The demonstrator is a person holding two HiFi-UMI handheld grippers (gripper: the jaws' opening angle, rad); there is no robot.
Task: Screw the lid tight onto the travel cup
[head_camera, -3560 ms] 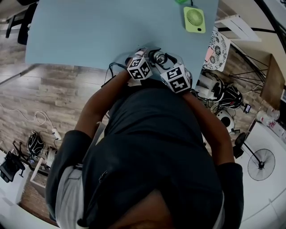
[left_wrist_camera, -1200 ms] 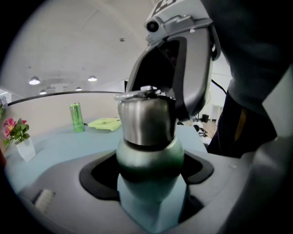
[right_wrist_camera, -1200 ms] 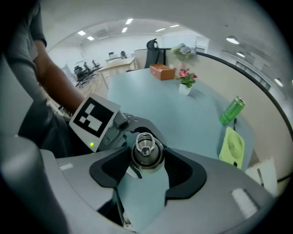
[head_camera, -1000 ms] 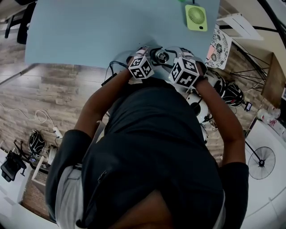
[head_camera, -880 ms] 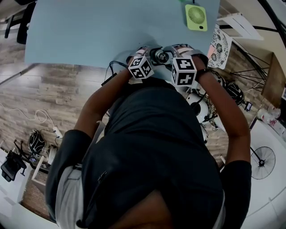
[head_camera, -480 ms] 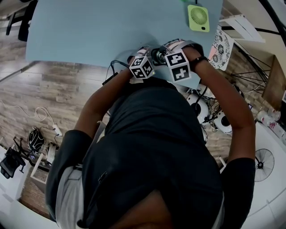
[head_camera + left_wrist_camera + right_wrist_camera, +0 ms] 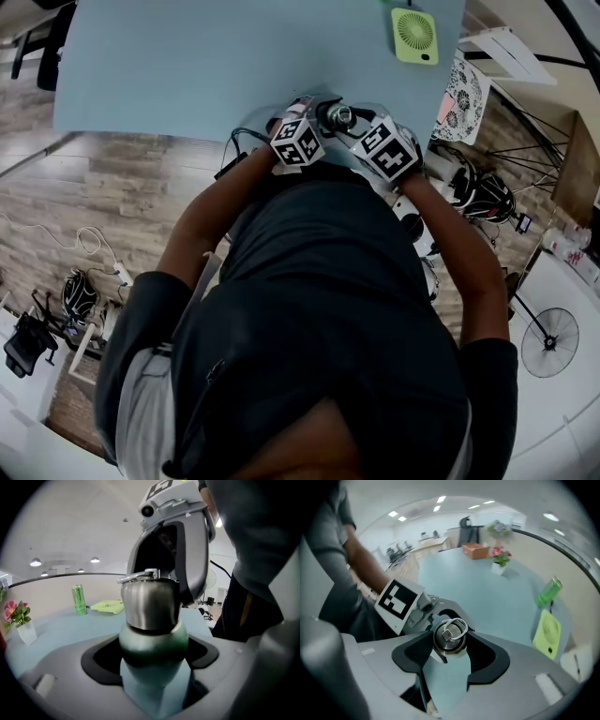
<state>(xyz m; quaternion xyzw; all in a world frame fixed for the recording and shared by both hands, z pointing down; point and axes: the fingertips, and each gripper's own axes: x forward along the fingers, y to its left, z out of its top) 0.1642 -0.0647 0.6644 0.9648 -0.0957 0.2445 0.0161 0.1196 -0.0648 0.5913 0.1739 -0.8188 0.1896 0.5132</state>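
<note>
The travel cup (image 7: 152,641) has a green body and a steel lid (image 7: 150,604) with a wire ring on top. It stands upright at the near edge of the light-blue table (image 7: 187,66). My left gripper (image 7: 153,654) is shut on the green body, a pad pressed on each side. My right gripper (image 7: 450,641) comes from the right with the lid (image 7: 450,634) between its ribbed pads; its jaws are closing and both pads touch the lid's sides. In the head view the lid (image 7: 339,116) shows between the two marker cubes.
A yellow-green flat fan (image 7: 413,22) and a green can (image 7: 547,592) lie at the far right of the table. A small flower pot (image 7: 500,559) and a brown box (image 7: 476,550) sit at the far end. Cables and gear (image 7: 469,192) crowd the floor on the right.
The right gripper swung in toward the cup, turned, and has come back out to the right, with its marker cube rotated. The left gripper and the cup have stayed in place.
</note>
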